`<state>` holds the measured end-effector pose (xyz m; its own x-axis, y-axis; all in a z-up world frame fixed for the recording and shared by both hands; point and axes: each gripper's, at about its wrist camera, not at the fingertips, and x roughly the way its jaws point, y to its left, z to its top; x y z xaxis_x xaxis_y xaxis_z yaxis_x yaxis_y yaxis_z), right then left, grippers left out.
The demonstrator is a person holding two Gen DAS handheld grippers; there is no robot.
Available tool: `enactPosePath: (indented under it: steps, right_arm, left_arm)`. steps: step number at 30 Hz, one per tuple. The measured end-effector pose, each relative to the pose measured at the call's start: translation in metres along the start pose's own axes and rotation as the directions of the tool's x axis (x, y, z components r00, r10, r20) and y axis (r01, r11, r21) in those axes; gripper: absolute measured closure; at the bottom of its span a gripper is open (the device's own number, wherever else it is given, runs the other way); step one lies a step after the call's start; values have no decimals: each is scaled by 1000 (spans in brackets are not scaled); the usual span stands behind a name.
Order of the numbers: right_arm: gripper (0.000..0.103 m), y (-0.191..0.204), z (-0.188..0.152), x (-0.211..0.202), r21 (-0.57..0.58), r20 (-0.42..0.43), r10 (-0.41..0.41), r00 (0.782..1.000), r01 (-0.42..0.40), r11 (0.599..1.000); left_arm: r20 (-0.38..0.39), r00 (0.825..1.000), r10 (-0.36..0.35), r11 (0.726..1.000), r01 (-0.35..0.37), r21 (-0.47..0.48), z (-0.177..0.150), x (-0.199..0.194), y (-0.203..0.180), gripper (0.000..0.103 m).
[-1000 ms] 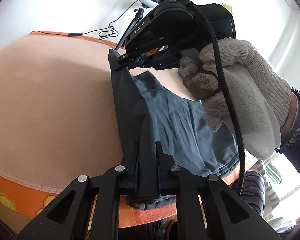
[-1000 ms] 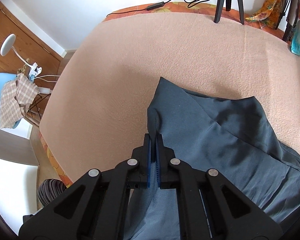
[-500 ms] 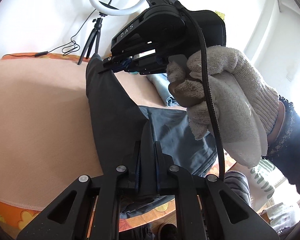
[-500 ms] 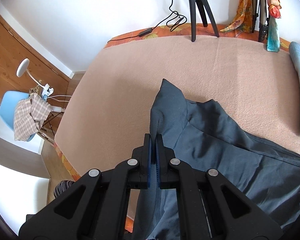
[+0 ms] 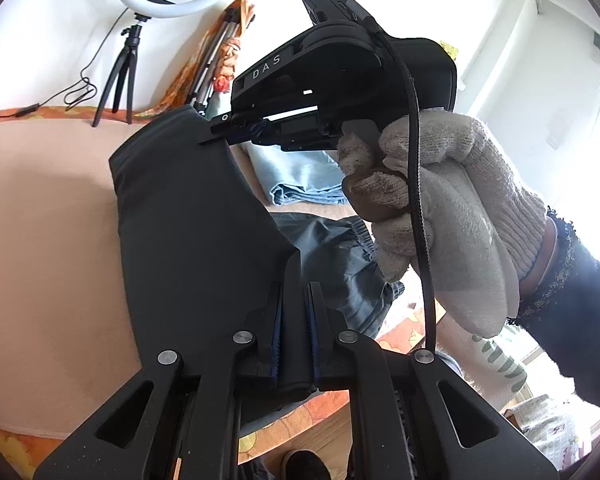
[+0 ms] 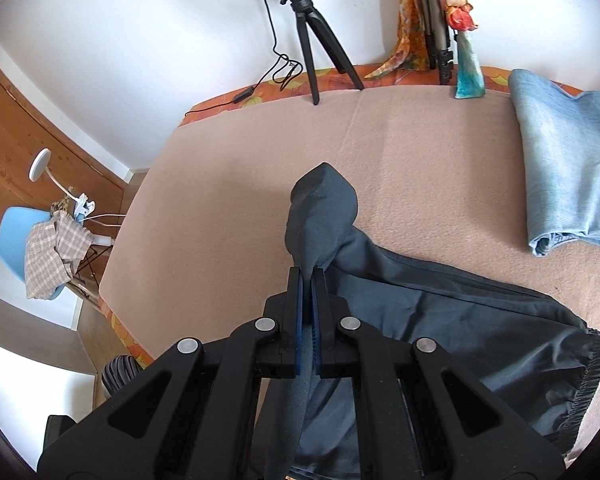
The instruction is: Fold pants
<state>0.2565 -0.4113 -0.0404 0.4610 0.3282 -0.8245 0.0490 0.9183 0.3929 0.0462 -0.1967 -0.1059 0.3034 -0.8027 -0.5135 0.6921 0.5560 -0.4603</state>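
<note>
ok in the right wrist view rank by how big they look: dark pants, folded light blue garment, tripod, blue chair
1. dark pants, though nearest the camera
2. folded light blue garment
3 and 4. tripod and blue chair: look alike, and the chair is partly covered, so unranked

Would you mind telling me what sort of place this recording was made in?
Probably a room in a home, set up for filming: a peach blanket-covered surface bearing dark grey pants, a white ring light on a black tripod, and a wooden door beside a blue chair.
</note>
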Motion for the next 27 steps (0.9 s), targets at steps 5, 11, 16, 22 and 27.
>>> enactPosePath:
  steps: [5, 11, 16, 22, 27]
  right_arm:
    - [98, -29, -5, -10, 29, 8, -16, 1000, 16, 999]
    - [98, -61, -11, -20, 62, 16, -37, 999, 36, 997]
    - [98, -82, -18, -28, 80, 16, -54, 998, 52, 995]
    - [99, -102, -21, -40, 93, 27, -79, 997, 76, 993]
    - [99, -120, -30, -36, 103, 0, -18, 1000, 17, 995]
  left_arm:
    - [-27, 999, -25, 1000, 26, 13, 3, 19, -14, 95]
    - [-48, 998, -51, 998, 53, 33, 6, 39, -28, 95]
    - [-70, 995, -73, 995, 77, 56, 6, 53, -45, 96]
    - [-94, 992, -80, 989, 91, 116, 4, 68, -69, 98]
    - [-107, 994, -20, 988, 36, 147, -3, 63, -63, 98]
